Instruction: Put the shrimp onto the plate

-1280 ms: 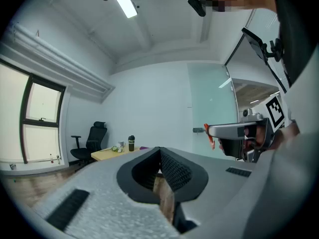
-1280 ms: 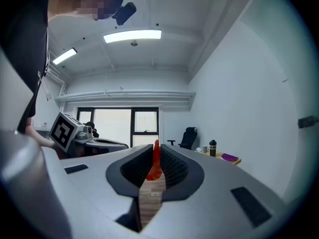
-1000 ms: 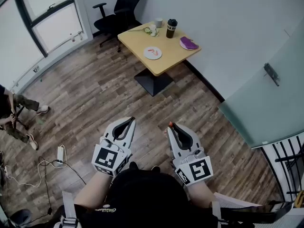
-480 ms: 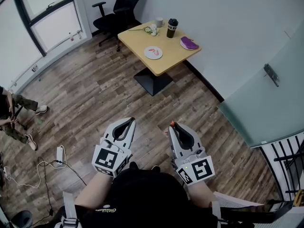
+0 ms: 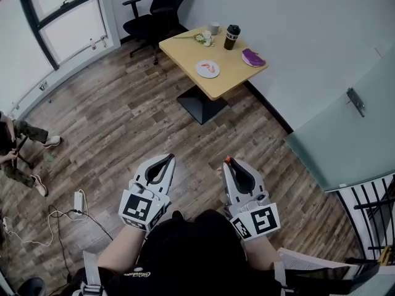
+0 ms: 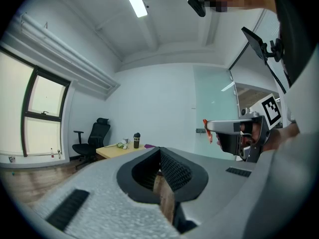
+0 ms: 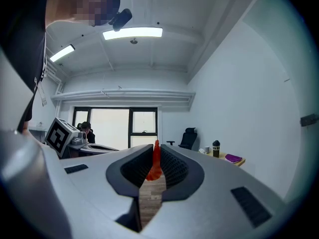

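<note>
Two grippers sit low in the head view, side by side but apart, over the wood floor. The left gripper has its jaws pressed together with nothing in them. In the left gripper view you only see a strip of floor through the hollow behind the closed tips. The right gripper is clamped on the shrimp, a little orange bit poking out past the tip. In the right gripper view the shrimp stands upright, pinched between the ribbed pads. The plate is way up in the upper middle of the head view on the light wooden table, well apart from both grippers, and it has a reddish piece lying on it already. Near the table's far side stand a black cup and a purple thing, with a black office chair behind it at the top of the frame. A person is cut off at the left edge. Compared with half a second ago, not much has changed: the table, plate and chair have slid a touch to the right in the frame. The grippers are in basically the same spots, and the right one is still gripping the shrimp.
</note>
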`<move>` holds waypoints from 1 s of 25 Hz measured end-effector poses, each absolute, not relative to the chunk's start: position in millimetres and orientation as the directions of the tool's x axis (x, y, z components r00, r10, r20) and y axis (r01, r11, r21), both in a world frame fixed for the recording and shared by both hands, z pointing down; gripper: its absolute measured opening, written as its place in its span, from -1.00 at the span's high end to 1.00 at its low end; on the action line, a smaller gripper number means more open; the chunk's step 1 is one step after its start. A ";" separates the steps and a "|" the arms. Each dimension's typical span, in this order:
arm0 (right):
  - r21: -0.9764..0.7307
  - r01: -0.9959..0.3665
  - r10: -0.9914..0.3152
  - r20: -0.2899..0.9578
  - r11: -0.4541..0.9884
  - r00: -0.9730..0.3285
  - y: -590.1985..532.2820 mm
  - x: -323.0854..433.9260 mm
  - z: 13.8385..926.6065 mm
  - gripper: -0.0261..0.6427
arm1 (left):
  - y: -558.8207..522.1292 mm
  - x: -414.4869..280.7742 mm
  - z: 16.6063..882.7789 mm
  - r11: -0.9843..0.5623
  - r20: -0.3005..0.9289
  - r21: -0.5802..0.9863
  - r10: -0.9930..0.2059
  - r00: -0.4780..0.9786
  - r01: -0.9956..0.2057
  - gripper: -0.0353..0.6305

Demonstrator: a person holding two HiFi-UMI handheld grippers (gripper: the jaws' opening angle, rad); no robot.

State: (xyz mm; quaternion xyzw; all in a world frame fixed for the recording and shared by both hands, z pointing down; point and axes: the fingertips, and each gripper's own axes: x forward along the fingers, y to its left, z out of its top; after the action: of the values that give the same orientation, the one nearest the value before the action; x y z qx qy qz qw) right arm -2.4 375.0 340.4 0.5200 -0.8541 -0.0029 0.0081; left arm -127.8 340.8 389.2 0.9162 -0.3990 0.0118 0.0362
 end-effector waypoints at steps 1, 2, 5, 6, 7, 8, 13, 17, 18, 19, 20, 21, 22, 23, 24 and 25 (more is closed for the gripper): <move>0.014 -0.890 -0.890 0.015 0.457 -0.456 373.2 -6.0 341.6 0.78 | 338.6 -131.7 391.2 -0.680 0.054 0.061 -0.728 0.683 -0.730 0.89; 0.014 -0.891 -0.891 0.020 0.454 -0.453 371.6 -8.6 342.7 0.78 | 336.5 -134.5 392.7 -0.682 0.056 0.065 -0.726 0.685 -0.728 0.89; 0.014 -0.897 -0.897 0.031 0.441 -0.441 364.6 -11.3 344.4 0.78 | 328.6 -136.0 394.1 -0.693 0.057 0.074 -0.715 0.697 -0.717 0.89; 0.014 -0.899 -0.899 0.034 0.438 -0.437 361.6 -11.0 344.8 0.78 | 325.3 -134.6 394.1 -0.698 0.057 0.075 -0.710 0.702 -0.712 0.89; 0.013 -0.900 -0.900 0.036 0.435 -0.434 358.4 -10.4 345.6 0.78 | 321.9 -132.6 394.3 -0.703 0.057 0.076 -0.705 0.707 -0.707 0.89; 0.012 -0.902 -0.901 0.038 0.432 -0.431 355.0 -9.5 346.6 0.78 | 318.4 -130.6 394.6 -0.707 0.057 0.077 -0.701 0.711 -0.703 0.89; -0.002 -0.904 -0.903 0.039 0.428 -0.428 333.9 -3.0 352.6 0.78 | 299.7 -122.2 397.9 -0.715 0.065 0.077 -0.692 0.719 -0.695 0.89; -0.013 -0.899 -0.898 0.046 0.438 -0.438 311.0 -1.6 361.4 0.78 | 279.2 -120.6 405.3 -0.710 0.082 0.075 -0.695 0.714 -0.700 0.89; -0.018 -0.897 -0.896 0.050 0.441 -0.441 305.4 -1.3 363.6 0.78 | 273.4 -120.1 407.6 -0.708 0.089 0.075 -0.696 0.712 -0.702 0.89; -0.022 -0.896 -0.895 0.053 0.443 -0.444 299.1 0.2 365.3 0.78 | 267.0 -118.6 409.3 -0.707 0.095 0.076 -0.697 0.711 -0.703 0.89; -0.025 -0.895 -0.893 0.056 0.445 -0.446 291.9 3.2 366.4 0.78 | 259.5 -116.0 410.2 -0.705 0.100 0.075 -0.698 0.709 -0.705 0.89; -0.028 -0.894 -0.892 0.057 0.447 -0.448 283.5 7.6 366.9 0.78 | 250.8 -112.5 410.1 -0.703 0.103 0.075 -0.700 0.707 -0.707 0.89; -0.030 -0.893 -0.891 0.057 0.449 -0.450 274.4 12.9 367.3 0.78 | 241.3 -108.1 409.2 -0.701 0.105 0.076 -0.702 0.704 -0.710 0.89; -0.031 -0.891 -0.889 0.059 0.452 -0.453 264.7 18.5 367.6 0.78 | 231.3 -103.2 408.1 -0.698 0.106 0.075 -0.705 0.702 -0.712 0.89; -0.033 -0.889 -0.887 0.060 0.456 -0.457 254.6 24.3 367.9 0.78 | 221.2 -97.8 407.0 -0.696 0.106 0.074 -0.707 0.700 -0.714 0.89; -0.035 -0.886 -0.884 0.062 0.462 -0.464 244.3 29.8 367.8 0.78 | 210.9 -92.2 405.7 -0.693 0.105 0.073 -0.709 0.697 -0.717 0.89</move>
State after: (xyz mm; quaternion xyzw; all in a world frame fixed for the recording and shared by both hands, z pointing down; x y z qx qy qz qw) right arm 29.8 244.3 367.8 0.5176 -0.8549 0.0311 0.0174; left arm -92.2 210.9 405.7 0.9195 -0.3877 0.0344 0.0544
